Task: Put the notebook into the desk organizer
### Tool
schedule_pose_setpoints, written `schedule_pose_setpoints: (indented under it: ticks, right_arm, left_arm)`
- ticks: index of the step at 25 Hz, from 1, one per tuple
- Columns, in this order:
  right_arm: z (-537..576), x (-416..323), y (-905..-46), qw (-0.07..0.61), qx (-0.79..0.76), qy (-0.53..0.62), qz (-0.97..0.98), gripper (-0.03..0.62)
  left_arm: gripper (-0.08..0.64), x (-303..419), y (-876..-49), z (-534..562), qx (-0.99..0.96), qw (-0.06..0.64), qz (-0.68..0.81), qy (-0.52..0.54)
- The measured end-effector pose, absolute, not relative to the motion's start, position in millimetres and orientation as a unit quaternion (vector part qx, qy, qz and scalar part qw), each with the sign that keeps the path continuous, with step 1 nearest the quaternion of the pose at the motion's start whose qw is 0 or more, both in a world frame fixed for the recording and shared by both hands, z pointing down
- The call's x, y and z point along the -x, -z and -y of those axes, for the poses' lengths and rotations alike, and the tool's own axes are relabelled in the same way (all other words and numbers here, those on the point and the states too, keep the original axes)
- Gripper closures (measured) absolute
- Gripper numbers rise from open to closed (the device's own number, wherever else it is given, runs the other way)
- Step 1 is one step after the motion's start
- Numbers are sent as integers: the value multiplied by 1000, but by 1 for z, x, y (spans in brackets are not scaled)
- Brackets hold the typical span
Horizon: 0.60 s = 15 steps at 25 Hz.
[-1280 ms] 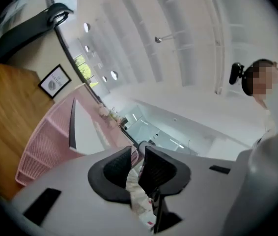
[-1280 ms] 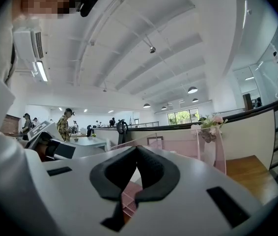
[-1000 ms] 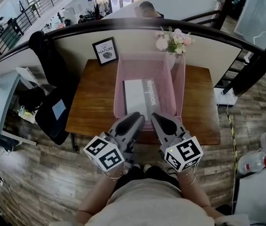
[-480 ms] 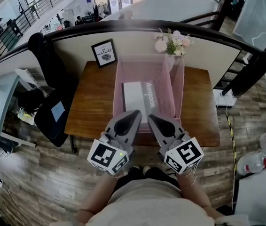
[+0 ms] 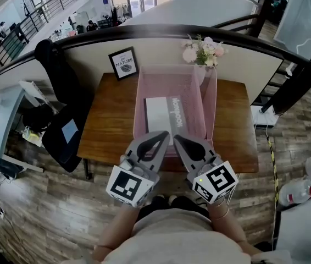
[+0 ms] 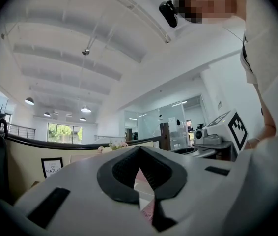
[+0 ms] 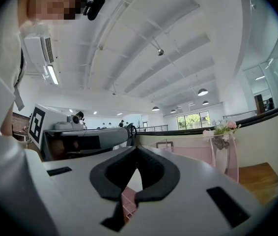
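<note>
notebook (image 5: 164, 114): lies flat on the floor of the pink organizer (image 5: 140, 100)
organizer: mid table (image 5: 106, 128), running from far edge to near edge
left gripper (image 5: 162, 136): jaws together, empty, over the organizer's near rim
right gripper (image 5: 179, 140): jaws together, empty, just beside the left
progress: placing looks done; only withdrawal seems left

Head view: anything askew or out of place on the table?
Nothing stands out. The notebook lies flat inside the pink organizer, which sits square on the table. The picture frame and flowers stand upright at the back. The left gripper and right gripper are shut and empty.
</note>
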State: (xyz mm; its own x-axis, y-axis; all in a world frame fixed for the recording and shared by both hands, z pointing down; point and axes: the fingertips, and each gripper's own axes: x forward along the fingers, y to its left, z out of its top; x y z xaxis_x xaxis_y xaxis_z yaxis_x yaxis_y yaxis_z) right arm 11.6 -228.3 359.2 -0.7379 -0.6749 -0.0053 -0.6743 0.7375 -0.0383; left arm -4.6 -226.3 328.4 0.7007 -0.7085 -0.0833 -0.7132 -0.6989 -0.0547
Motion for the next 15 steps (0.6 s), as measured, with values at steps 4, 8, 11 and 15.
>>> schedule_pose_setpoints:
  ticks: [4, 8, 11, 15]
  right_arm:
    - [229, -11, -363, 5, 360, 15, -933, 580]
    - [228, -11, -363, 0, 360, 8, -933, 580]
    - [227, -11, -363, -4, 359, 5, -933, 580]
    - [227, -11, -363, -7, 362, 6, -932, 580]
  left_arm:
    - [547, 5, -332, 225, 919, 46, -390, -16]
    - [546, 5, -336, 227, 917, 42, -396, -14]
    - [546, 6, -339, 229, 914, 37, -404, -11]
    - [546, 6, -344, 229, 916, 29, -400, -7]
